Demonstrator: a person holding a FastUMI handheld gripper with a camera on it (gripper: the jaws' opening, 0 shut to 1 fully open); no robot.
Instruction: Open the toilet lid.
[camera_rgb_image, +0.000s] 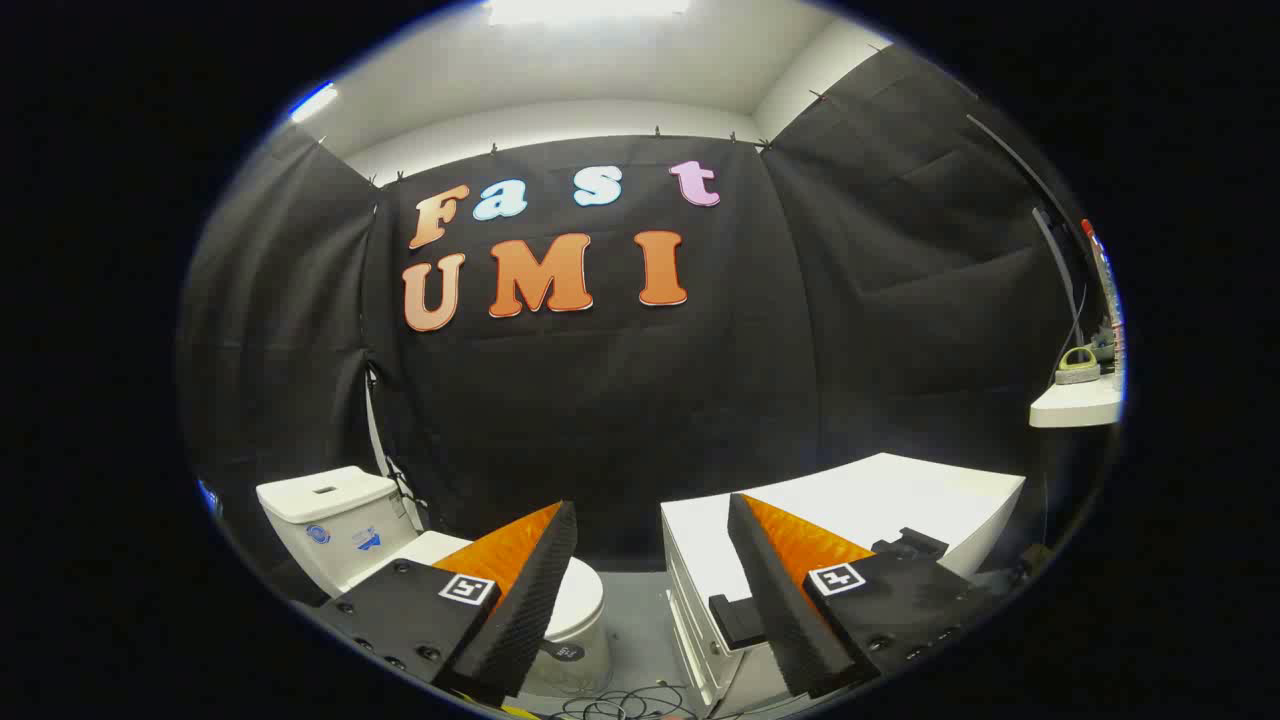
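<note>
Showing the gripper (652, 530) with its two wedge-shaped fingers (530, 590) spread wide apart, nothing held between them; ribbed black pads and orange backs are seen. A glossy white ceramic toilet (400, 560) with a boxy tank (325, 515) is partly hidden behind the left finger, its smooth rounded lid (585, 600) lying closed. A white rectangular cabinet (880, 500) is seen behind the right finger, grey floor (635, 620) and tangled black cables (625, 703) between.
</note>
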